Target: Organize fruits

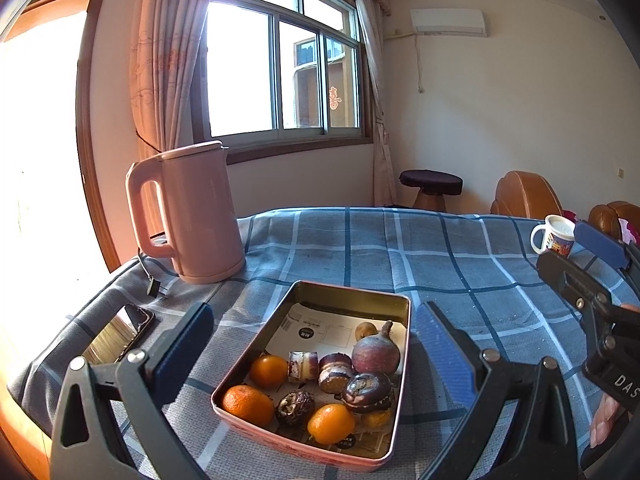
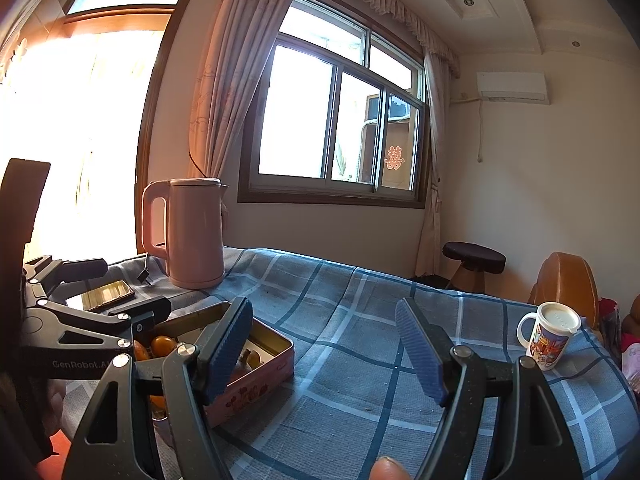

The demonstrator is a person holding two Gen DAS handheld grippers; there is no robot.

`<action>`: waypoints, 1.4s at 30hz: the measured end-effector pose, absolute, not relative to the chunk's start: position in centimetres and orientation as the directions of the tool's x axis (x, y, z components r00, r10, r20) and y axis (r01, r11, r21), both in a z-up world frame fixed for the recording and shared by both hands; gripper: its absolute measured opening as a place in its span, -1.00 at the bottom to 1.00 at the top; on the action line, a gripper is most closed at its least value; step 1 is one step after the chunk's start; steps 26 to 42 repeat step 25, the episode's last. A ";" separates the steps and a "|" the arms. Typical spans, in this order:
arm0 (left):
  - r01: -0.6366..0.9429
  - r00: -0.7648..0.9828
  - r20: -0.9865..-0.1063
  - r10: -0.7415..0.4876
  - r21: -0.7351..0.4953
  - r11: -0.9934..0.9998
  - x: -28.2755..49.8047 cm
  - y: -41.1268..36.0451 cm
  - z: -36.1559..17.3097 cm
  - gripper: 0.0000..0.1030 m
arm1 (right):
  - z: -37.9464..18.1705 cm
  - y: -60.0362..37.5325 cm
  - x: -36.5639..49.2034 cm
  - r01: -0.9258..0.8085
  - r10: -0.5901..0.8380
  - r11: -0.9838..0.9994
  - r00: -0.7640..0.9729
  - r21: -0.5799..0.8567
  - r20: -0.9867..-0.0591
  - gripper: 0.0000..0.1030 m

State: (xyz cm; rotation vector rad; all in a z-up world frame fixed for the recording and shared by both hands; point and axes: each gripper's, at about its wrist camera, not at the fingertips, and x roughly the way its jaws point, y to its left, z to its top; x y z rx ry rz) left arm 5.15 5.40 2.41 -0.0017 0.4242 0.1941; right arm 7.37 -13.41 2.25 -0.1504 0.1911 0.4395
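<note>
two grippers: both wide apart and holding nothing.
left gripper (image 1: 316, 354): it hangs over the near end of the tin, one blue pad on each side of it, touching no fruit.
right gripper (image 2: 324, 350): it hovers over bare checked cloth (image 2: 360, 360) with nothing between the pads.
tin (image 1: 352, 294): a pink metal box with paper on its floor, on the cloth in front of the pink kettle (image 1: 192, 212).
fruit: all of it lies inside the tin, bunched at the near end; none shows on the cloth.
oranges: three small ones are clear, at near left (image 1: 248, 405), behind it (image 1: 269, 371) and near middle (image 1: 331, 423).
dark pieces: a big purple bulb with a stem (image 1: 376, 353) lies at the right wall; brown-and-cream rounds (image 1: 368, 392) sit beside and in front of it.
which way it lies: from the left pads the fruit is straight ahead and below, centred in the gap; from the right pads the tin is off to the left, partly behind the left pad (image 2: 224, 344).
long axis: the tin runs away from the left camera, leaning slightly right, so the pads straddle its short width.
nearer hand: the left one, i judge, by a clear margin.
coming move: probably a drop onto one piece; the near-left orange looks the freest, though it sits close to the wall.
risk: crowded pieces may get nudged.
other things: a phone (image 1: 120, 336) left of the tin, a lidded mug (image 2: 550, 336) far right.
</note>
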 end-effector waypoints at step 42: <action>-0.190 0.890 -0.415 0.190 0.043 0.981 5.7 5.2 1.8 1.00 | 1.3 -14.0 7.9 -0.423 0.393 0.900 0.890 -0.099 -0.229 0.46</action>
